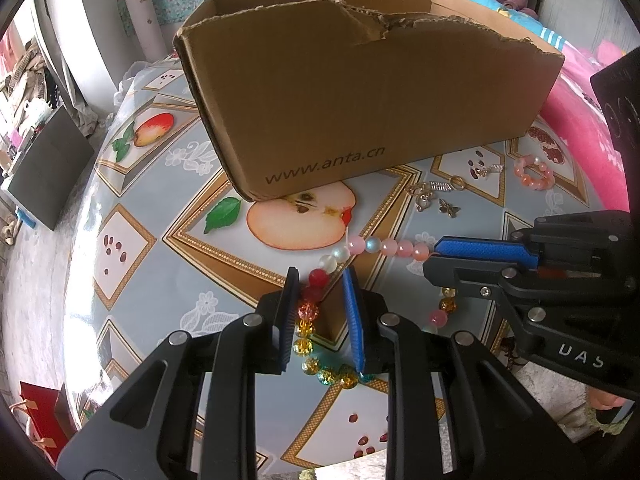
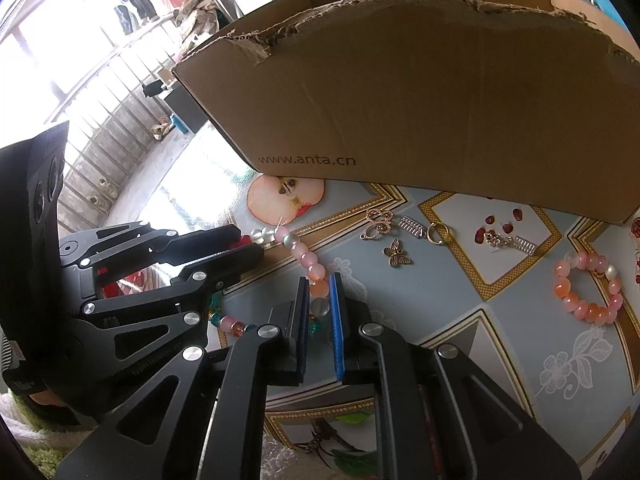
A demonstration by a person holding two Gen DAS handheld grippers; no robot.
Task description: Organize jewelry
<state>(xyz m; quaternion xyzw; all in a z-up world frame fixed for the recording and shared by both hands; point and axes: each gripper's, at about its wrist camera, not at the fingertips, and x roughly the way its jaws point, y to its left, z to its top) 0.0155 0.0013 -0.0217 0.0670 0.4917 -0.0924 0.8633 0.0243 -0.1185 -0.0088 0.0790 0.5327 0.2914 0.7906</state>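
The left gripper (image 1: 320, 280) is clamping the red beads of a multicoloured bead necklace (image 1: 372, 245) lying on the fruit-patterned tabletop (image 1: 132, 248), while the right gripper (image 2: 320, 284) is pinching the same strand at its pink and frosted beads. The necklace is stretching between them, just at six o'clock from a torn cardboard box (image 1: 360, 108). At three o'clock from the right gripper, a pink bead bracelet (image 2: 588, 292) is resting well apart; a butterfly charm (image 2: 397, 254), a gold ring (image 2: 436, 233) and small metal findings (image 2: 378, 224) are lying near the box
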